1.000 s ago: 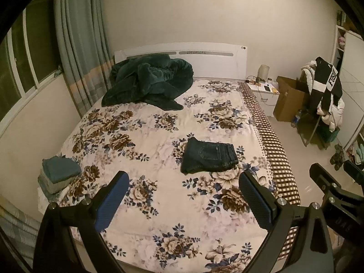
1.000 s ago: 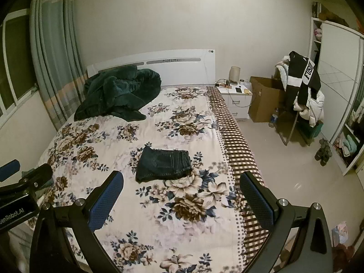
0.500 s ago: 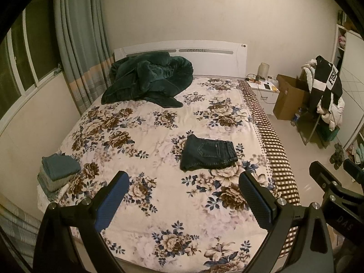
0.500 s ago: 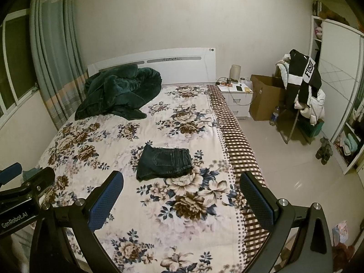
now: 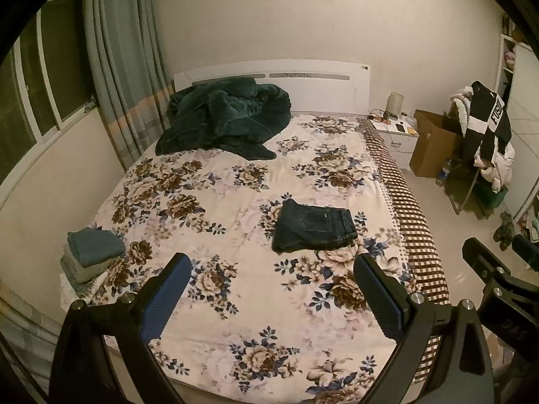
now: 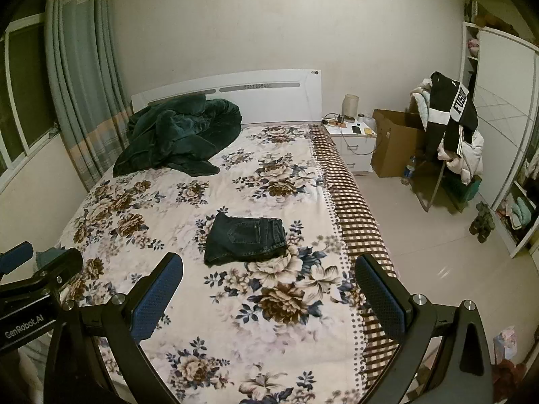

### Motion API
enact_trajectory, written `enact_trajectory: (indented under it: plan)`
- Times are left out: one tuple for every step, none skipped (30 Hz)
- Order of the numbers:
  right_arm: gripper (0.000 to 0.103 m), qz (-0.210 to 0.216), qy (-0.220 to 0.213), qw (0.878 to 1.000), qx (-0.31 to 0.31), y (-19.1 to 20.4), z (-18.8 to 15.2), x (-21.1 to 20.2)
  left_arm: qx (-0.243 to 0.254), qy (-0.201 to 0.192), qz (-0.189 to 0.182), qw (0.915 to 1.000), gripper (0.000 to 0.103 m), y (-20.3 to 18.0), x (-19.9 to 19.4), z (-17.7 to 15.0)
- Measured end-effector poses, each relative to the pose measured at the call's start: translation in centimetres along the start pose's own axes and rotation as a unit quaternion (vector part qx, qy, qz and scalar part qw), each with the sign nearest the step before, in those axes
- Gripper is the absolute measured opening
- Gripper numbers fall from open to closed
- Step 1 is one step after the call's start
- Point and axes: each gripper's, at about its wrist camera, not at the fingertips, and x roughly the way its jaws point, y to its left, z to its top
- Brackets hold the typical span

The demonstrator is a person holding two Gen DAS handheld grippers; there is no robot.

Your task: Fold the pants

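Observation:
Dark denim pants (image 5: 311, 227) lie folded into a compact rectangle on the floral bedspread (image 5: 215, 235), right of the bed's middle; they also show in the right wrist view (image 6: 246, 237). My left gripper (image 5: 271, 266) is open and empty, held well above the bed's foot, short of the pants. My right gripper (image 6: 267, 266) is open and empty too, at the same height, to the right of the left one. Neither touches the pants.
A rumpled dark green blanket (image 5: 225, 118) lies at the headboard. A stack of folded teal and grey clothes (image 5: 91, 252) sits at the bed's left edge. Right of the bed are a nightstand (image 6: 353, 144), a cardboard box (image 6: 394, 141) and a chair piled with clothes (image 6: 451, 128).
Both grippers have drawn back and up from the bed a little; the pants sit slightly farther off. The pants have not moved. Both grippers stay open.

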Motion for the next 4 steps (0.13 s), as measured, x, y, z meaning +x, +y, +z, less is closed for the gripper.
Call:
enact_trajectory:
  plan:
    - [0.103, 0.000, 0.000, 1.000, 0.000, -0.02, -0.05, -0.01, 0.001, -0.002, 0.002, 1.0000, 0.099, 0.03, -0.05, -0.07]
    - [0.103, 0.000, 0.000, 1.000, 0.000, -0.02, 0.09, 0.02, 0.001, -0.005, 0.002, 1.0000, 0.099, 0.04, -0.08, -0.07]
    - [0.103, 0.000, 0.000, 1.000, 0.000, -0.04, 0.04, 0.03, 0.001, -0.005, 0.003, 1.0000, 0.098, 0.08, -0.11, -0.06]
    - [0.103, 0.000, 0.000, 1.000, 0.000, -0.06, -0.01, 0.03, 0.000, -0.004, 0.001, 1.0000, 0.098, 0.06, -0.11, -0.04]
